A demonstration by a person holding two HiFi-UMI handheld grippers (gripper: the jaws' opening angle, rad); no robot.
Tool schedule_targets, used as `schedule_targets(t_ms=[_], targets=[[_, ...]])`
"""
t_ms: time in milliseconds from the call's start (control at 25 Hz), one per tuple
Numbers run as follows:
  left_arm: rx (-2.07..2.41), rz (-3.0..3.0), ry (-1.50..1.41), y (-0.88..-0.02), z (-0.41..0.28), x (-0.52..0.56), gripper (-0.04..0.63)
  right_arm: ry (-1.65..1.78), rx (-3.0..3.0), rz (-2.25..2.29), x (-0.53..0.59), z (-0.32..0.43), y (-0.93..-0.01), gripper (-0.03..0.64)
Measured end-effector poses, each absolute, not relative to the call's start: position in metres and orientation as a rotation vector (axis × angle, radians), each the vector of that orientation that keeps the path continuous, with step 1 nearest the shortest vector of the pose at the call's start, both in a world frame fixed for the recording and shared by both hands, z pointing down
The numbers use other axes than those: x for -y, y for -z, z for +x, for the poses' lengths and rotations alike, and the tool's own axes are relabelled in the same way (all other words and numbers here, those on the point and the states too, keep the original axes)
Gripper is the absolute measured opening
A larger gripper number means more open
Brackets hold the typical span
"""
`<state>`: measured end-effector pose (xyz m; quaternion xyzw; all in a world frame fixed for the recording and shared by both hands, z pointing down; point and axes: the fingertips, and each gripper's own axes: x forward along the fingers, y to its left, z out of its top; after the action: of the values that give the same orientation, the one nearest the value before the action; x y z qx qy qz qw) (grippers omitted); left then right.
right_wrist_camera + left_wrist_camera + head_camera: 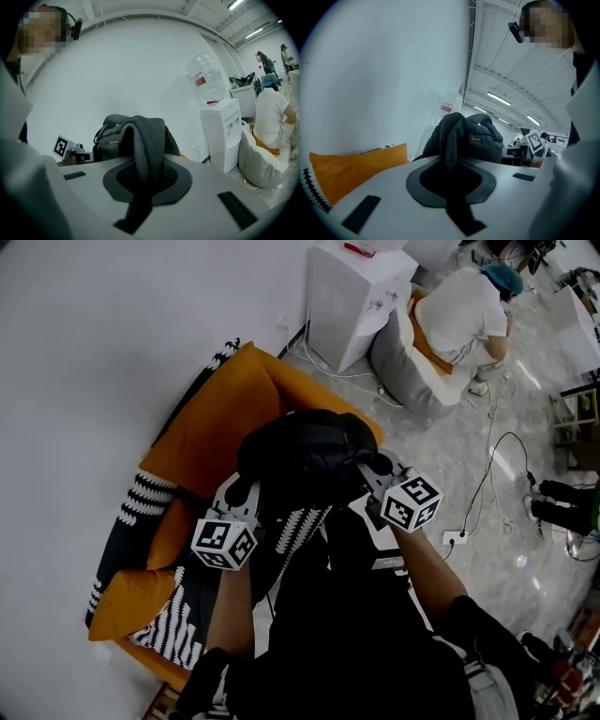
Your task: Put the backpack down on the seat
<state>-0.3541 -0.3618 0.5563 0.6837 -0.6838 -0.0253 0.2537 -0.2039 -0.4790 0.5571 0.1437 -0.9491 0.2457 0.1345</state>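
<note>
Holding: I have the black backpack (305, 457) slung between both tools, over the orange seat (220, 418); I cannot tell whether it touches the cushion yet.
Tool, left: the left gripper (450, 176) has its jaws closed tight on one shoulder strap (451, 138), which rises out of them to the bag.
Tool, right: the right gripper (146, 180) is clamped the same way on the mesh strap (147, 138).
Build: soft padded fabric; I judge it will sag and fold rather than stand up.
Weight: the rounded body looks filled, so I would treat it as moderately heavy.
Surface: coarse weave, unlikely to slip in the pads; nothing outwardly fragile.
Hold points: the two straps, near the top, so that the bag hangs level.
Landing: a soft seat beside the striped cushion (141, 507); the bag may slump or tip forward once I let go.
</note>
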Motion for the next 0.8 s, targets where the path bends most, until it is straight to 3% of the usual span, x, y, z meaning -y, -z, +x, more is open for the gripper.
schedule_targets(t_ms=[800], targets=[[1.89,1.702,0.069,-0.651,-0.407,0.409,0.041,-0.739,2.664,0.302,0.538,-0.268,-0.648,0.049]])
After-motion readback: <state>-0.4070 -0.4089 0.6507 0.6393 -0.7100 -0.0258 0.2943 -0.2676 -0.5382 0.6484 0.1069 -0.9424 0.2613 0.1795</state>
